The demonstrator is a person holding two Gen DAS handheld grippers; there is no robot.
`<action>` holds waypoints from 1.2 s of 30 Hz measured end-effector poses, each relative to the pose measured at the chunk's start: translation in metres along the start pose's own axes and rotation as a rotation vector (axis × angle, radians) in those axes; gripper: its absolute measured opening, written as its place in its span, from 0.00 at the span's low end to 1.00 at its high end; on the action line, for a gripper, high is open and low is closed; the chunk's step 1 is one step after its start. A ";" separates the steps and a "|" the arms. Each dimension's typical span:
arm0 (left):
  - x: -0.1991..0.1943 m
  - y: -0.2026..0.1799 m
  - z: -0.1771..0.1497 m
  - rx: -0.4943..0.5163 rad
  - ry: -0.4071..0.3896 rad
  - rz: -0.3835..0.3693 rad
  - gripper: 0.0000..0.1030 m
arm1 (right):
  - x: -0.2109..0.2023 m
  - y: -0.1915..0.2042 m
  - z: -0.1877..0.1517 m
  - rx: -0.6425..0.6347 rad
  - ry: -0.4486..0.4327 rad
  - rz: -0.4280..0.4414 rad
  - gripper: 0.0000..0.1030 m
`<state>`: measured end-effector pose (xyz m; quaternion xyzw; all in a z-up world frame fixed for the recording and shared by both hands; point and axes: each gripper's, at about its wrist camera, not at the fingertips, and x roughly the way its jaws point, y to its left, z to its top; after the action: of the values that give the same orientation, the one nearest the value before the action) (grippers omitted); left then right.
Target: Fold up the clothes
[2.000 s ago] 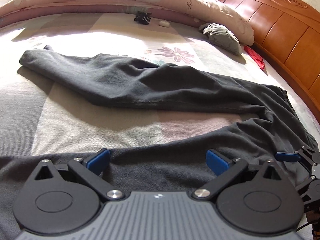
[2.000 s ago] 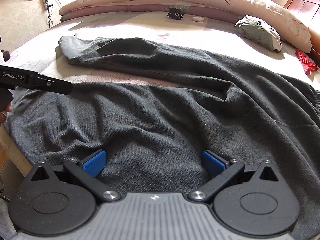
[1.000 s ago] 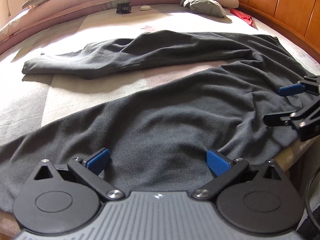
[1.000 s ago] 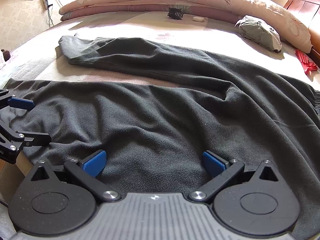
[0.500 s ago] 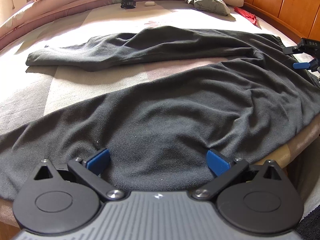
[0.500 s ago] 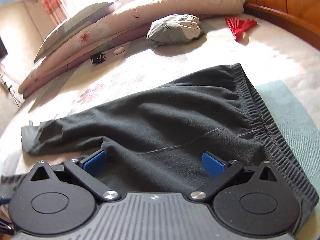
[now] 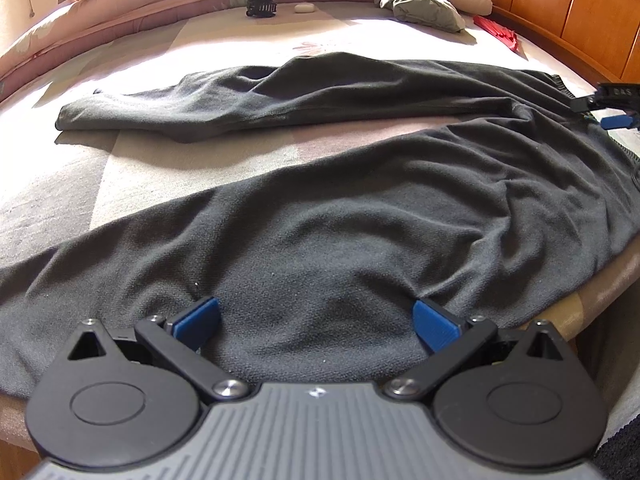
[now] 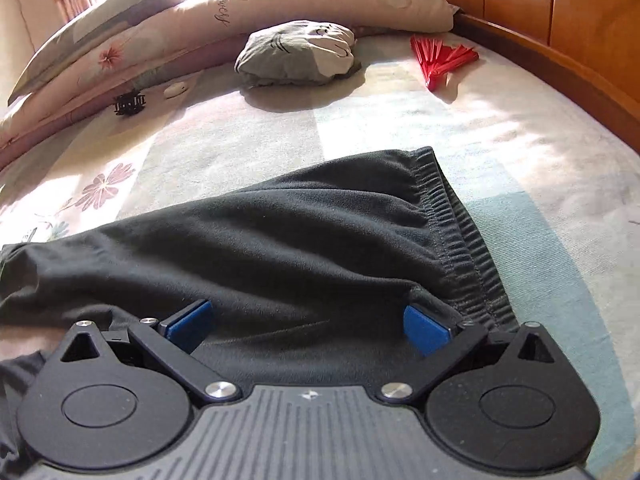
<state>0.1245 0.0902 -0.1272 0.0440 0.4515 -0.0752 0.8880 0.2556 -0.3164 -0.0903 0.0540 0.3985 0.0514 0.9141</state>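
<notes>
Dark grey trousers (image 7: 340,216) lie spread on the bed, legs apart, the far leg (image 7: 248,96) stretching left. My left gripper (image 7: 316,320) hangs open over the near leg by the bed's front edge, nothing between its blue pads. In the right wrist view the trousers (image 8: 280,240) show their ribbed waistband (image 8: 460,240). My right gripper (image 8: 308,322) stands open low over the cloth just short of that waistband. The right gripper (image 7: 612,114) also shows at the far right of the left wrist view.
A wooden headboard (image 8: 560,20) runs along the right. Floral pillows (image 8: 240,12), a crumpled grey-green garment (image 8: 296,52), a red folded fan (image 8: 440,60), a black hair claw (image 8: 130,104) and a small white object (image 8: 176,89) lie on the bed (image 8: 400,120).
My right gripper has swung from the middle of the trousers to the waistband end and come lower over it. The left gripper has shifted slightly. Both stayed open.
</notes>
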 end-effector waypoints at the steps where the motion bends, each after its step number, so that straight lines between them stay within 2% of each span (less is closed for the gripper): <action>1: 0.000 -0.001 0.001 0.000 0.002 0.003 0.99 | -0.013 0.004 -0.009 -0.017 -0.012 0.014 1.00; 5: -0.006 -0.005 0.005 0.009 -0.011 -0.002 0.99 | -0.045 0.022 -0.043 -0.082 -0.017 0.161 1.00; 7: -0.009 -0.006 0.007 0.014 -0.025 -0.001 0.99 | -0.052 0.038 -0.055 -0.136 -0.035 0.250 1.00; 8: -0.010 -0.007 0.008 0.016 -0.031 -0.001 0.99 | -0.050 0.046 -0.057 -0.158 -0.043 0.267 1.00; 10: -0.013 -0.009 0.010 0.019 -0.044 -0.001 0.99 | -0.041 0.060 -0.057 -0.182 -0.045 0.291 1.00; 19: -0.023 0.003 0.005 -0.063 -0.060 -0.055 0.99 | -0.025 0.088 -0.078 -0.132 0.107 0.297 1.00; 24: -0.021 -0.004 0.023 -0.025 -0.095 -0.058 0.99 | -0.045 0.089 -0.083 -0.136 0.094 0.315 1.00; 28: -0.021 -0.013 0.026 -0.010 -0.108 -0.081 0.99 | -0.047 0.100 -0.074 -0.096 0.071 0.429 1.00; 30: -0.020 -0.014 0.023 -0.014 -0.102 -0.083 0.99 | -0.040 0.111 -0.075 -0.118 0.087 0.444 1.00; 32: -0.018 -0.009 0.018 -0.042 -0.084 -0.080 0.99 | -0.024 0.123 -0.081 -0.132 0.144 0.407 1.00; 33: -0.018 -0.005 0.015 -0.061 -0.073 -0.086 0.99 | -0.027 0.125 -0.084 -0.131 0.124 0.399 1.00; 36: -0.018 0.004 0.010 -0.094 -0.060 -0.075 0.99 | -0.031 0.125 -0.081 -0.129 0.174 0.496 1.00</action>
<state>0.1224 0.0941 -0.1065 -0.0172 0.4288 -0.0883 0.8989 0.1690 -0.1921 -0.1050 0.0870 0.4459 0.3037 0.8375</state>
